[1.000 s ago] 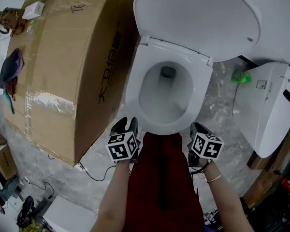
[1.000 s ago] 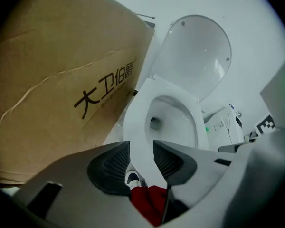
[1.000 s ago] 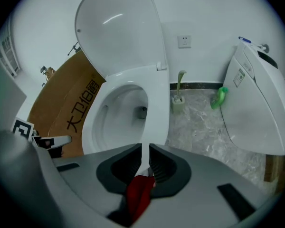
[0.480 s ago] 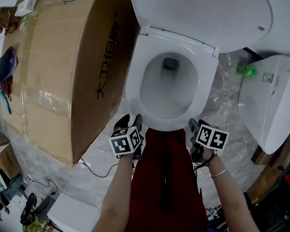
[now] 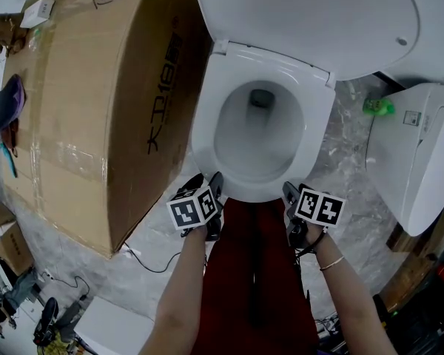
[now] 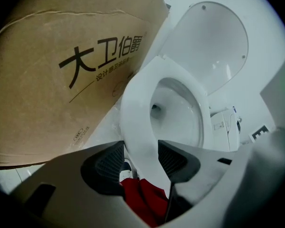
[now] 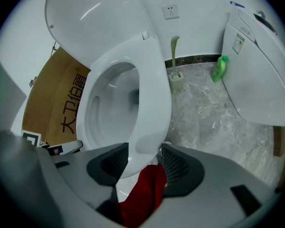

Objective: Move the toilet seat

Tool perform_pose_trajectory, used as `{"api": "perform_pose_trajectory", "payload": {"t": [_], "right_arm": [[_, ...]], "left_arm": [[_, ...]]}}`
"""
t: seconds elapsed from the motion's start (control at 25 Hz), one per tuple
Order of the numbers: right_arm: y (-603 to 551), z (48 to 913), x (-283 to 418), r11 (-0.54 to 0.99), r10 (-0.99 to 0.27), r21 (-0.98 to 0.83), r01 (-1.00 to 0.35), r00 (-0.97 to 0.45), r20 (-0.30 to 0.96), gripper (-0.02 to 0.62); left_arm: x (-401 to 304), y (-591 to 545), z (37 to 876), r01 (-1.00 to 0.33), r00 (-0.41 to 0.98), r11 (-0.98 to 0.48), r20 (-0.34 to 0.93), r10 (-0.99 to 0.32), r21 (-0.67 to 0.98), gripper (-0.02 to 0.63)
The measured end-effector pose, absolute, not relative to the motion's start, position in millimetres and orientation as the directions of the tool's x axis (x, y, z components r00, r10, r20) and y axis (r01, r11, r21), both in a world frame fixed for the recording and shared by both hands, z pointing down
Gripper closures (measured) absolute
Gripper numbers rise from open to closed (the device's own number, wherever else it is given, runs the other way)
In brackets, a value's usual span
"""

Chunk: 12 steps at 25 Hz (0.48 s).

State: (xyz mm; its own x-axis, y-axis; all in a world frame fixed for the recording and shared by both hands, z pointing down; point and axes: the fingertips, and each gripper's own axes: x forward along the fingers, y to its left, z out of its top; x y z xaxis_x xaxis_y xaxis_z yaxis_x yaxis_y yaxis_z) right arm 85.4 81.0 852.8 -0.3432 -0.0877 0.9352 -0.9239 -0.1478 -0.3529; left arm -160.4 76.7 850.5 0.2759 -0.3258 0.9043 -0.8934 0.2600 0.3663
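1. The toilet seat lies flat on the bowl, w/ the lid tipped up behind it. A cardboard box stands just beside the toilet, on the left of the head view.
2. Left gripper: the jaws stand wide apart and have just been opening. The seat's front-left rim runs up betw. them. We see the pads flanking the rim, not squeezing it, so nothing is held.
3. Right gripper: the jaws are at their widest and have also just been opening. The front-right rim sits betw. the 2 pads. It's close to both, but we read no clamp here either.
4. Key relation: the seat's long axis runs straight away from us, from the front rim at the jaws to the hinge under the lid. Both grippers point steeply down at that near end, 1 each side of the centre line. Neither hand is nearer than the other.
5. Our read of the step: the 2 jaws are straddling the rim ahead of a grip. We'd guess the next move is to close on the rim and swing the front end up about the far hinge.
6. Risk, as we judge it: the rim is smooth and curved, so a shallow bite could slip. Uneven lift from the 2 hands could twist the seat at the hinge.
7. The red garment below the grippers is ours, not part of the task.
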Motion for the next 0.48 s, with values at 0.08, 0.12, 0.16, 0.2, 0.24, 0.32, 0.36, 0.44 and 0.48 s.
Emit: {"api": "perform_pose_trajectory", "payload": {"t": [0.08, 0.12, 0.16, 0.2, 0.24, 0.32, 0.36, 0.44, 0.48], "right_arm": [[82, 851, 85, -0.153, -0.084, -0.357, -0.921, -0.348, 0.934, 0.379], [82, 850, 85, -0.148, -0.081, -0.361, -0.921, -0.353, 0.932, 0.379], [82, 847, 85, -0.139, -0.079, -0.365, -0.921, -0.357, 0.931, 0.379], [82, 844, 85, -0.129, -0.078, -0.369, -0.920, -0.362, 0.929, 0.379], [82, 840, 85, -0.122, -0.078, -0.373, -0.920, -0.366, 0.928, 0.379], [84, 829, 85, -0.123, -0.080, -0.381, -0.916, -0.374, 0.924, 0.379], [84, 822, 85, -0.128, -0.084, -0.386, -0.914, -0.378, 0.922, 0.379], [84, 807, 86, -0.136, -0.092, -0.396, -0.908, -0.386, 0.918, 0.379], [84, 799, 86, -0.139, -0.096, -0.402, -0.905, -0.391, 0.915, 0.379]], "left_arm": [[-162, 78, 848, -0.894, 0.276, 0.259, 0.906, -0.322, 0.364, 0.399], [-161, 79, 846, -0.900, 0.279, 0.243, 0.906, -0.318, 0.362, 0.399], [-160, 79, 843, -0.907, 0.283, 0.220, 0.906, -0.314, 0.359, 0.399], [-159, 79, 839, -0.914, 0.286, 0.197, 0.906, -0.311, 0.356, 0.399], [-159, 79, 835, -0.917, 0.290, 0.180, 0.906, -0.309, 0.355, 0.399], [-159, 81, 823, -0.921, 0.295, 0.162, 0.905, -0.306, 0.355, 0.399], [-159, 82, 816, -0.922, 0.298, 0.153, 0.904, -0.305, 0.356, 0.399], [-158, 82, 799, -0.924, 0.303, 0.135, 0.901, -0.309, 0.357, 0.399], [-158, 82, 790, -0.925, 0.305, 0.128, 0.900, -0.313, 0.358, 0.399]]}}
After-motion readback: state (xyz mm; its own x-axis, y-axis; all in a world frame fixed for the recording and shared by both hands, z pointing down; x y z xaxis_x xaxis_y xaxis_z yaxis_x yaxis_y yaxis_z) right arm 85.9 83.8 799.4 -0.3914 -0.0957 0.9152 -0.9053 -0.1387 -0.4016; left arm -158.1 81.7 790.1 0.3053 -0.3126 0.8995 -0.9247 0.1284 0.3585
